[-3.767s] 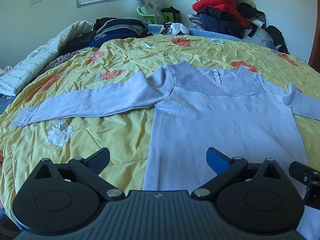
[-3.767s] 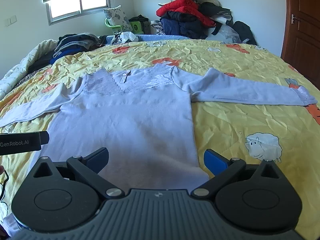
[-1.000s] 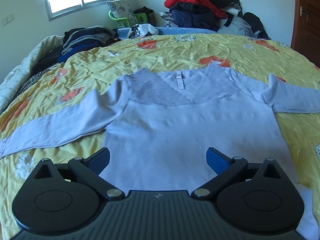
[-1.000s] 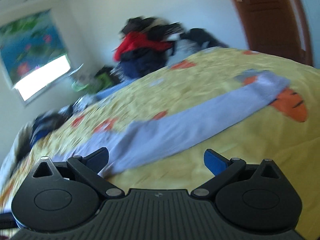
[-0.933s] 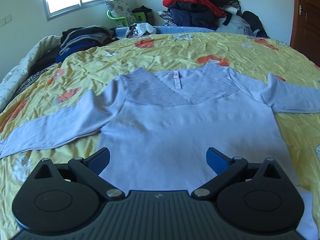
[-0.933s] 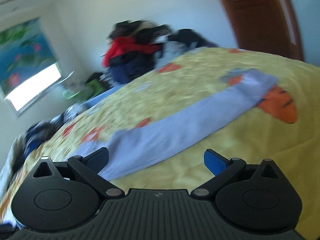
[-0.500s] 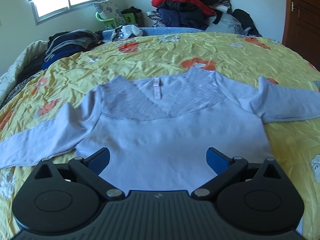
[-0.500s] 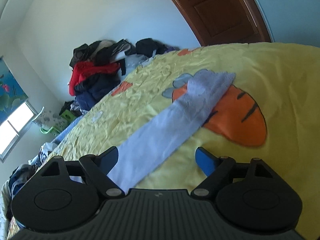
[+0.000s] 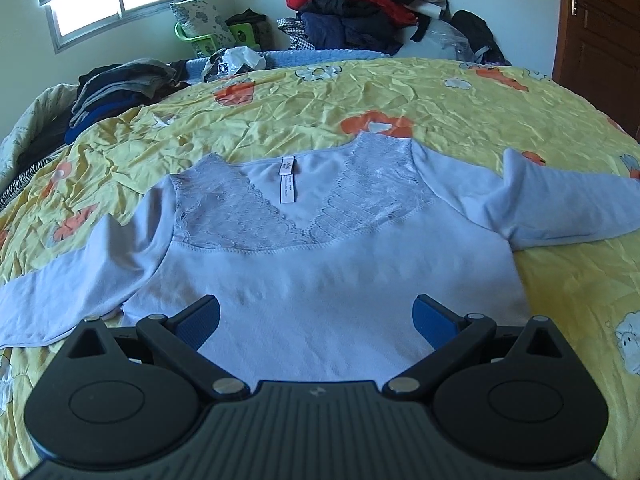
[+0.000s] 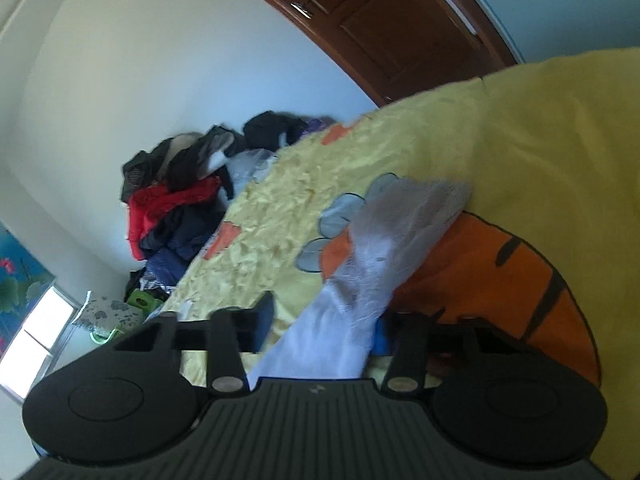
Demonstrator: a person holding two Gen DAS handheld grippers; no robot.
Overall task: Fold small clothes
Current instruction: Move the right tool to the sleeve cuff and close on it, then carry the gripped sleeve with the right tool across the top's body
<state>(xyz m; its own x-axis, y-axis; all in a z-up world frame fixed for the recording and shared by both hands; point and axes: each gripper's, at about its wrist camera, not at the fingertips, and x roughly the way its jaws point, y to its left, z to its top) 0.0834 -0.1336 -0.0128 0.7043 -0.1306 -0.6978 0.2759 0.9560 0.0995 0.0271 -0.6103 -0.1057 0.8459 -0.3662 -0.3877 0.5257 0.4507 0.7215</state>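
A pale lilac long-sleeved top point(image 9: 320, 272) with a lace yoke lies flat, face up, on the yellow bed cover point(image 9: 360, 92), both sleeves spread sideways. My left gripper point(image 9: 316, 320) hovers open just above the top's lower body, with nothing between its fingers. In the right wrist view the top's right sleeve point(image 10: 352, 320) runs between the jaws of my right gripper point(image 10: 322, 328), and its lace cuff point(image 10: 416, 208) lies beyond on an orange carrot print. The right jaws are closing around the sleeve; a strip of yellow cover still shows beside the left finger point(image 10: 260, 320).
A heap of jackets point(image 9: 360, 8) lies at the head of the bed, and a stack of dark clothes point(image 9: 120, 84) at the far left. A brown door point(image 9: 600, 40) stands to the right. The bed edge falls away beyond the cuff point(image 10: 560, 120).
My right gripper has swung out along the right sleeve, rolled, dropped near the cuff, and its jaws have narrowed around the sleeve. The left gripper drifted slightly rightward over the top, still open.
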